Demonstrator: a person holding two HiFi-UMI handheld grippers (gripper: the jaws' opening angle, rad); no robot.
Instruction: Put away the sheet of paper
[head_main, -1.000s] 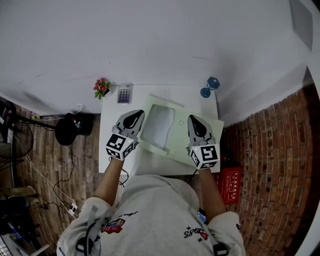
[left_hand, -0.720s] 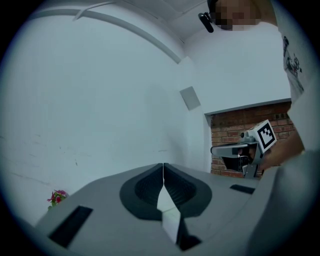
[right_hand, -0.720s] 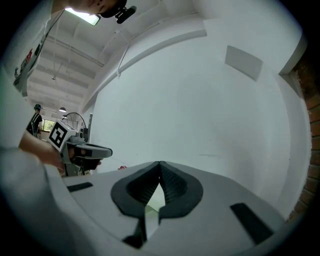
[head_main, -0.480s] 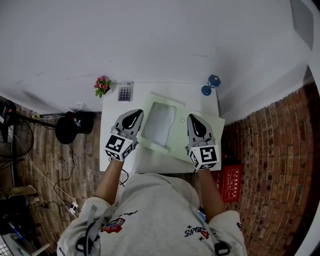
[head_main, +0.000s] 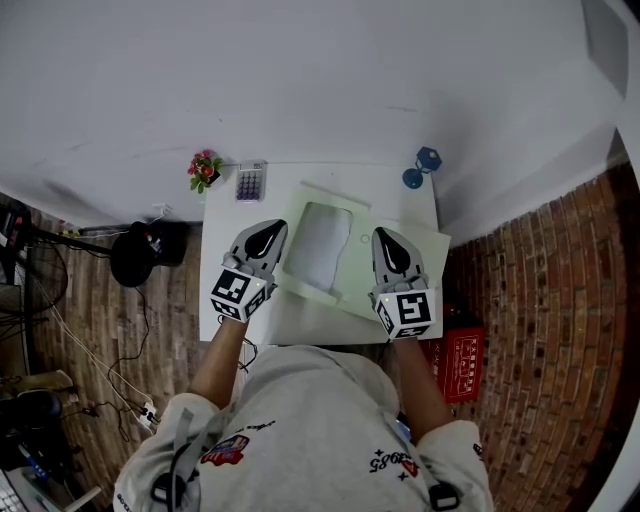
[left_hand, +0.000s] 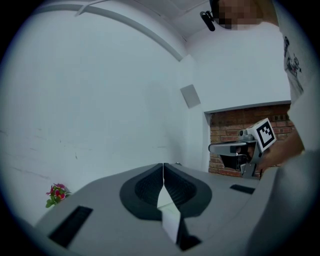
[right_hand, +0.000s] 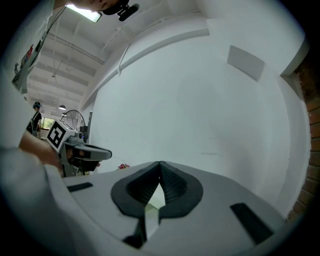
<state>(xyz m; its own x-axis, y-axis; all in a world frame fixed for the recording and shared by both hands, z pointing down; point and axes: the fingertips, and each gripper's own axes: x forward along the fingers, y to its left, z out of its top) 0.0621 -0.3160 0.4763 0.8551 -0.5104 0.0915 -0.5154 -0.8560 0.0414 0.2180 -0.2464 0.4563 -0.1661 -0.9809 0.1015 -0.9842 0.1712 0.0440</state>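
White paper (head_main: 318, 248) lies on a green folder (head_main: 425, 252); left tool (head_main: 266, 232) and right tool (head_main: 388, 240) hover clenched, empty, so best open before pinching an edge.

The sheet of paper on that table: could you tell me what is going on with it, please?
A person at the white table holds a gripper in each hand. The white sheet of paper lies on a pale green folder. The left gripper hangs at the folder's left edge and the right gripper over its right side, both with fingers shut on nothing.
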